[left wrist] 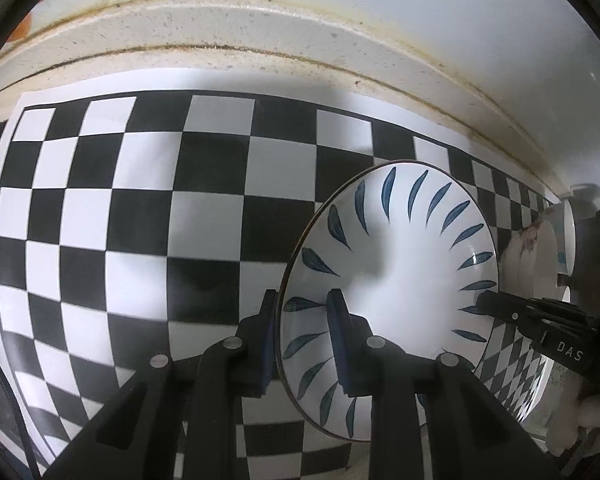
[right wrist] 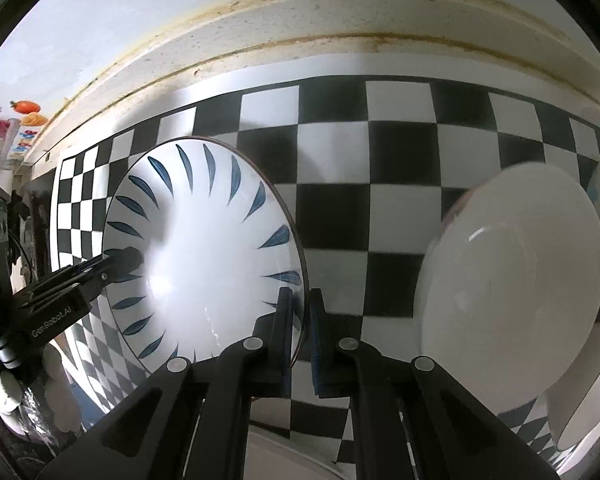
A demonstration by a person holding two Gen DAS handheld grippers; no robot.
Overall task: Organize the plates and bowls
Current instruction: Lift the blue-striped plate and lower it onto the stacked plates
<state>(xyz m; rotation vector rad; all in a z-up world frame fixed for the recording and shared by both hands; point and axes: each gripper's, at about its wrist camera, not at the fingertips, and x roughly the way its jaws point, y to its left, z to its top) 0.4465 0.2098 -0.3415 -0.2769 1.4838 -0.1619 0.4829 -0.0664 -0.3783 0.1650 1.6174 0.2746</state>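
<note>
A white bowl with blue leaf strokes inside (left wrist: 400,280) (right wrist: 204,264) hangs tilted over the checkered mat (left wrist: 140,220) (right wrist: 380,184). My left gripper (left wrist: 302,300) is shut on the bowl's left rim, one finger outside and one inside. In the right wrist view it reaches in from the left (right wrist: 134,258). My right gripper (right wrist: 301,296) is shut on the opposite rim, its jaws nearly together around the thin edge. In the left wrist view its tip (left wrist: 486,300) lies over the bowl's right edge.
A plain white dish (right wrist: 512,280) stands tilted to the right of the bowl, with more white crockery (right wrist: 580,380) below it. Flowered plates (left wrist: 536,248) lean at the far right. A stained ledge and wall (left wrist: 260,28) run behind the mat.
</note>
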